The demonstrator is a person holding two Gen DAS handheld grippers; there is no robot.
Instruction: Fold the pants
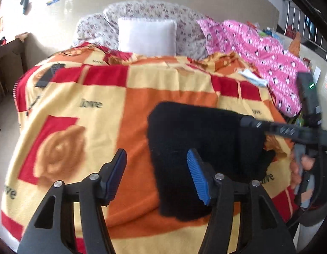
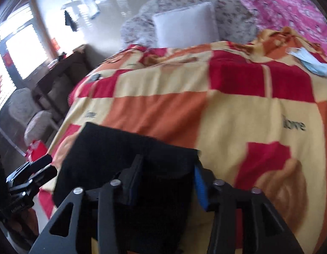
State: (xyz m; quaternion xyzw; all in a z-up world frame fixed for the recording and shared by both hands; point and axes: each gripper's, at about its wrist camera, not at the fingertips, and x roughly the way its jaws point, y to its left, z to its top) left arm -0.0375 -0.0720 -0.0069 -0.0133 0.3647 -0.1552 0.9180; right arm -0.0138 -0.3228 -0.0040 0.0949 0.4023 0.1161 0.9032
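The black pants lie folded into a compact block on the orange, red and yellow blanket. My left gripper is open just left of the block, its right blue pad at the block's left edge. My right gripper reaches in from the right over the block's far right corner. In the right wrist view the pants fill the lower left, and the right gripper is open above them, nothing clamped. The left gripper shows at the left edge.
A white pillow leans on a floral cushion at the bed's far end. A pink patterned quilt lies at the back right. A face mask and a dark remote lie on the blanket. Furniture stands left of the bed.
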